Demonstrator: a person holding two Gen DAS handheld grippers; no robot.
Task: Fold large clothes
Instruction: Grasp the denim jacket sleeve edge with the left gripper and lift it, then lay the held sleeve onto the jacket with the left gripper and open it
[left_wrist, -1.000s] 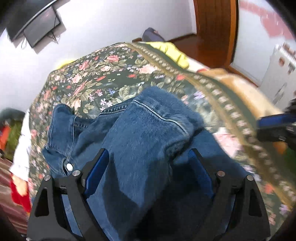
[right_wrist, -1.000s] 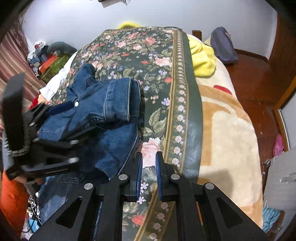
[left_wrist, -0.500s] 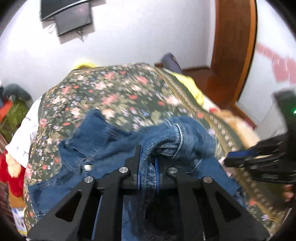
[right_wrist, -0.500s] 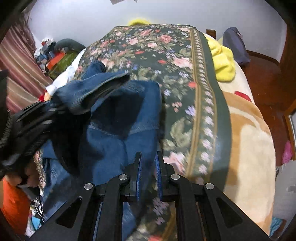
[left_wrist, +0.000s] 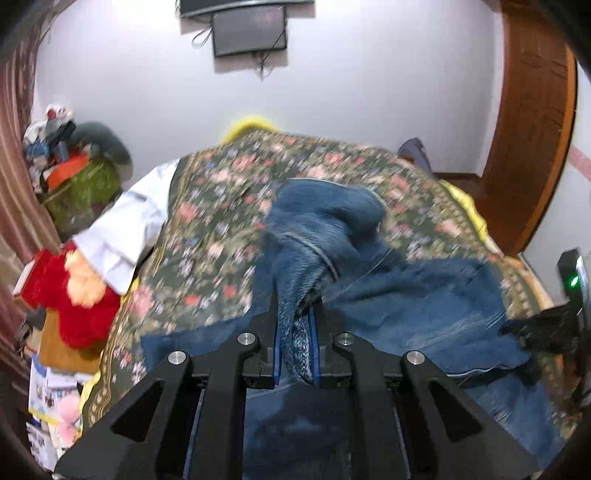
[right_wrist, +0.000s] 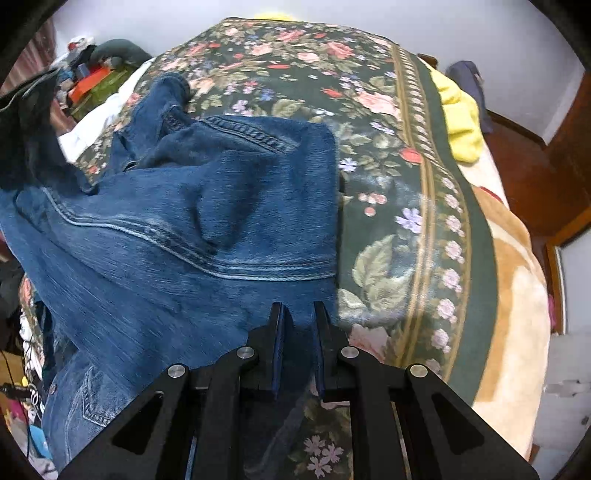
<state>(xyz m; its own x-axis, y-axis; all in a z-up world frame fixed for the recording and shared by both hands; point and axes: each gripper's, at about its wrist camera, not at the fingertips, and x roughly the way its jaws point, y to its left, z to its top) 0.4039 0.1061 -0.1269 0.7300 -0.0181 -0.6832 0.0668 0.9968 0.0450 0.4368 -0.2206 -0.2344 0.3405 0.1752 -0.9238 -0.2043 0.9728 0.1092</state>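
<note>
Left hand-held gripper (left_wrist: 295, 347) clamped on a bunched fold of the denim jacket (right_wrist: 192, 221), fabric pinched between its pads and lifted (view blurred). Right hand-held gripper (right_wrist: 298, 347) has jaws together at the jacket's near edge; cannot tell whether cloth is caught. Jacket lies spread on the floral blanket (right_wrist: 388, 177) covering the bed, yellow cloth (right_wrist: 461, 122) beyond.
</note>
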